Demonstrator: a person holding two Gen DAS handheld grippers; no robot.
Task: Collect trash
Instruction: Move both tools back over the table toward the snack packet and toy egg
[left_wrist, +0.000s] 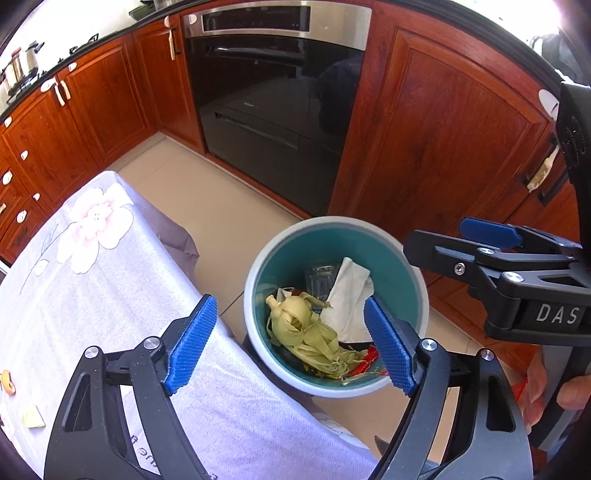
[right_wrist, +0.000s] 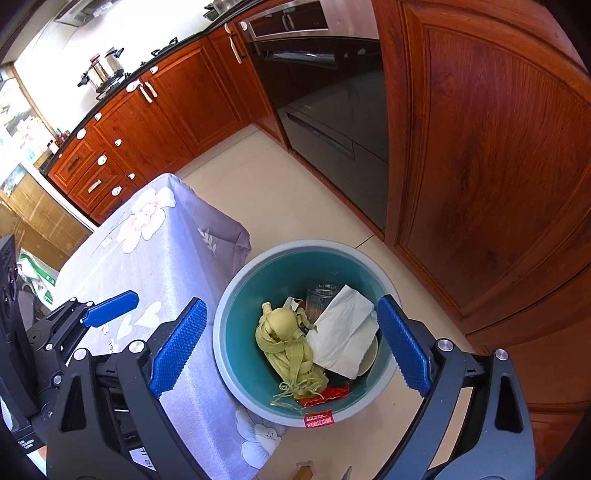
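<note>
Your left hand-held gripper (left_wrist: 291, 341) hangs wide, nothing between its blue pads (left_wrist: 192, 343), one pad over the cloth-covered counter (left_wrist: 110, 280) and the other over the bin's rim. Your right hand-held gripper (right_wrist: 291, 343) is spread just as wide and empty, straddling the same bin from above; in the left view it shows side-on at the right edge (left_wrist: 491, 236), with your fingers (left_wrist: 535, 391) wrapped around its handle.

On the counter near the left gripper lie two small scraps: a yellowish piece (left_wrist: 34, 416) and an orange bit (left_wrist: 8, 382) at the edge of view.

The trash sits in the bin (right_wrist: 236, 295), a grey-rimmed pail with a teal inside standing on the tiled floor (right_wrist: 295, 177), just beside the counter's edge. Inside it you have a bundle of pale green husk strips (right_wrist: 288, 350), a crumpled white napkin (right_wrist: 343, 332) touching them, a clear glass (right_wrist: 321, 295) behind the napkin, and a red wrapper (right_wrist: 332, 393) at the near side. A red label (right_wrist: 318, 420) is stuck on the rim.

Beyond the bin stand a black oven (left_wrist: 273, 96) and red-brown wooden cupboards (left_wrist: 436, 122). Farther off, a steel pot (right_wrist: 105, 68) rests on the stove.
</note>
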